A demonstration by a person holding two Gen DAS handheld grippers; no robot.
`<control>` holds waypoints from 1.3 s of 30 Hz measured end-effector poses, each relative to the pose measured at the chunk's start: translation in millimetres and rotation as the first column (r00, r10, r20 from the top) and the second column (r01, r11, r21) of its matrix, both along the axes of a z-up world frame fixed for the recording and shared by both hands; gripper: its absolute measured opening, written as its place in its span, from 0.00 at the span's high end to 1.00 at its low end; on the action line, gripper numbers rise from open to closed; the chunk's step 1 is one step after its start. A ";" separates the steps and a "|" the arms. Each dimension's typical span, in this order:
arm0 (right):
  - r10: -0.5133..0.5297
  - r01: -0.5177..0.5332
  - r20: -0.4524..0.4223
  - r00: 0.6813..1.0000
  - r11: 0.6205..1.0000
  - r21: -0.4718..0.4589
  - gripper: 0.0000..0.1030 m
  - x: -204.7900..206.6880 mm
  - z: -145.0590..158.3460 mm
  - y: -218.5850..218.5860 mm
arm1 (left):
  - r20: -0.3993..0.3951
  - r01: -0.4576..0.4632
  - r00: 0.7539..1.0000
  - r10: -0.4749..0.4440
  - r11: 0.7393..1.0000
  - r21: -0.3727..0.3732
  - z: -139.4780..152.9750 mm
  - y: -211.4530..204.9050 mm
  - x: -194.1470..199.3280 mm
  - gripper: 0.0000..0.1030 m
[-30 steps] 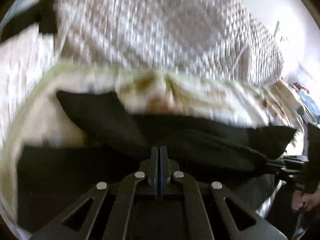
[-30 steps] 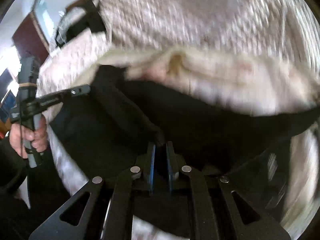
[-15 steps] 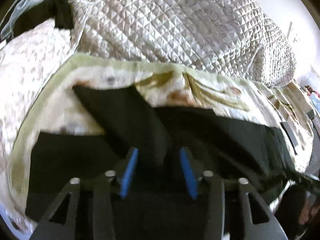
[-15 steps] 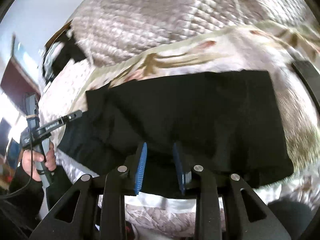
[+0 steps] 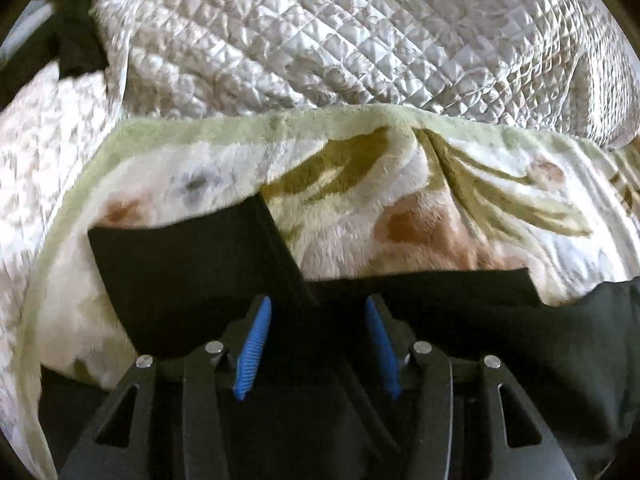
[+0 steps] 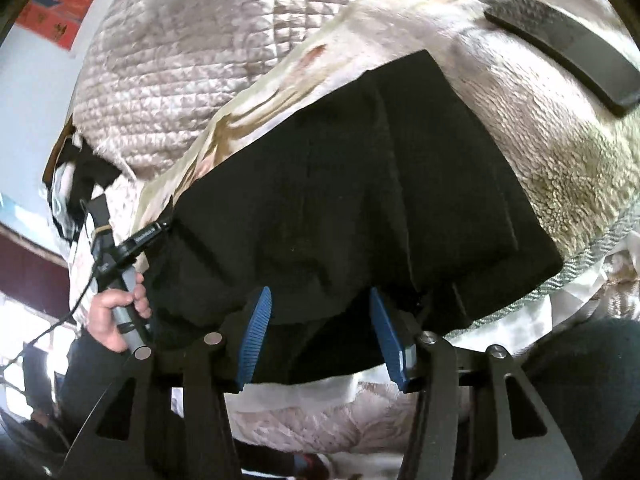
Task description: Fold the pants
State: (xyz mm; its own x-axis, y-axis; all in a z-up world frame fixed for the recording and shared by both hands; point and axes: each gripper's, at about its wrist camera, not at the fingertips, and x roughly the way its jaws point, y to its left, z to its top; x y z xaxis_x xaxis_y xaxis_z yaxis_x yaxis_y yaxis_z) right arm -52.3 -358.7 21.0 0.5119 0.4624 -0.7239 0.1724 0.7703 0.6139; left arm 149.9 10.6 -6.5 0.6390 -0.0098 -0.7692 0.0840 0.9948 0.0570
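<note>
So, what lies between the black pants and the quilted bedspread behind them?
In the left wrist view, a fleece blanket with a green and brown pattern fills the stretch between the black pants and the quilted bedspread.

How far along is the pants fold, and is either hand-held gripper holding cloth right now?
Done: the black pants lie doubled into a rough rectangle on the fleece blanket. In hand: nothing; the left hand-held gripper and right hand-held gripper both stand open over the near edge. Left: one flap juts out at the left end, so squaring it, and perhaps another fold, likely remains.
</note>
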 end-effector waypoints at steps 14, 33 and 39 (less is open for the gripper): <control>-0.128 0.128 0.005 0.992 0.991 -0.028 0.50 -1.5 2.2 -13.6 | 0.223 -0.155 0.956 0.191 0.974 -0.167 66.0 96.5 -90.6 0.98; -0.252 0.253 0.045 0.967 0.967 -0.029 0.50 -6.1 12.8 -25.6 | 0.048 -0.267 0.950 0.309 0.881 -0.391 9.8 166.1 -128.3 0.57; -0.279 0.281 0.071 0.958 0.959 -0.030 0.50 -4.5 16.0 -29.9 | 0.058 -0.257 0.947 0.316 0.853 -0.454 17.1 164.2 -120.3 0.45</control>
State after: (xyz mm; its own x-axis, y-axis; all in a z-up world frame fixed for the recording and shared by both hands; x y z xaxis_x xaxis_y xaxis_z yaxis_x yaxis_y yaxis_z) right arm -56.8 -388.6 37.0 0.6641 0.2656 -0.6989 0.3449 0.7205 0.6016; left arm 29.6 174.9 10.6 0.7561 -0.1251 -0.6424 -0.1875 0.8991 -0.3957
